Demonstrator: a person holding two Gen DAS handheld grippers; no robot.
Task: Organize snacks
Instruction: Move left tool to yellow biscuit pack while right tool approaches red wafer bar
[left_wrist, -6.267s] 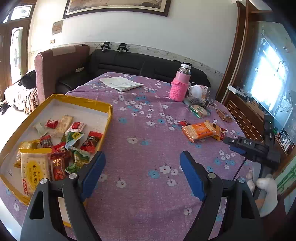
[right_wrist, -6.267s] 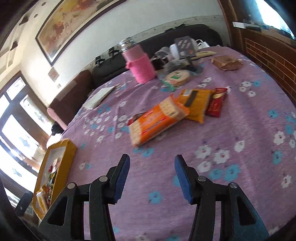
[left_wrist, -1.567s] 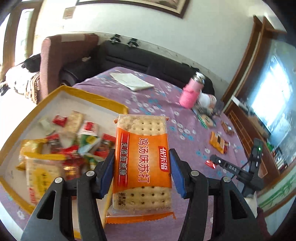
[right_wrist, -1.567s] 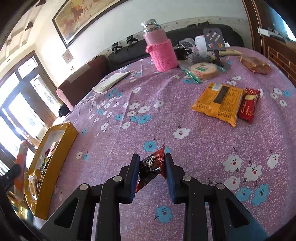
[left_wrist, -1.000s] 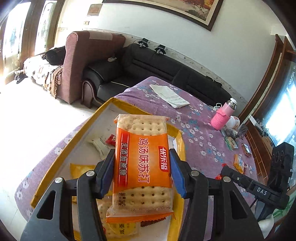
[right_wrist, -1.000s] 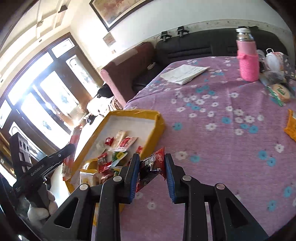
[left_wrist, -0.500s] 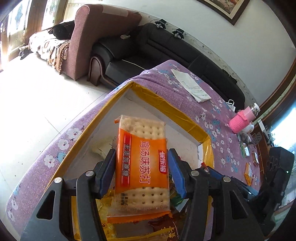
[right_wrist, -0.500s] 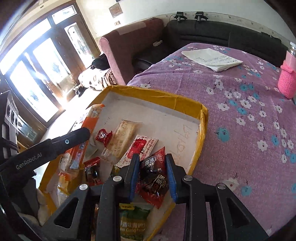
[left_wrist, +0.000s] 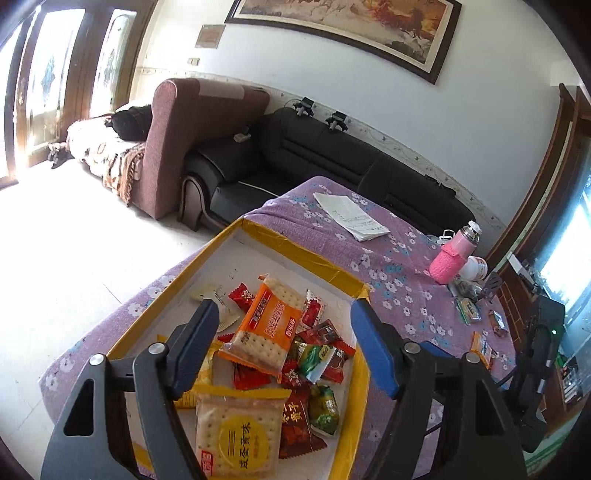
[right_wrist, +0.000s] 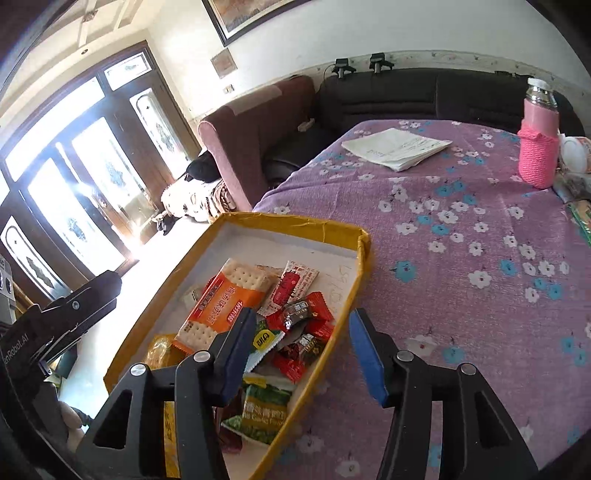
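Observation:
A yellow-rimmed box (left_wrist: 306, 254) (right_wrist: 291, 222) at the table's near corner holds several snack packets. The orange cracker pack (left_wrist: 269, 325) (right_wrist: 225, 302) lies on top of the heap. My left gripper (left_wrist: 284, 343) hovers above the box, its jaws opening with nothing between the pads. My right gripper (right_wrist: 301, 350) hangs over the box's right rim, jaws also opening and empty. A small dark red packet (right_wrist: 304, 345) lies among the red and green wrappers below it. A yellow cracker pack (left_wrist: 238, 432) rests at the box's near end.
The purple flowered tablecloth (right_wrist: 461, 229) carries a pink bottle (right_wrist: 537, 147) (left_wrist: 456, 254), folded papers (right_wrist: 397, 147) (left_wrist: 351, 216) and a few loose snacks (left_wrist: 480, 343) at the far right. A black sofa (left_wrist: 332, 158) and maroon armchair (left_wrist: 192, 122) stand beyond the table.
Both grippers opened and let go. The orange cracker pack dropped from the left gripper onto the heap in the box. The dark red packet left the right gripper and lies in the box.

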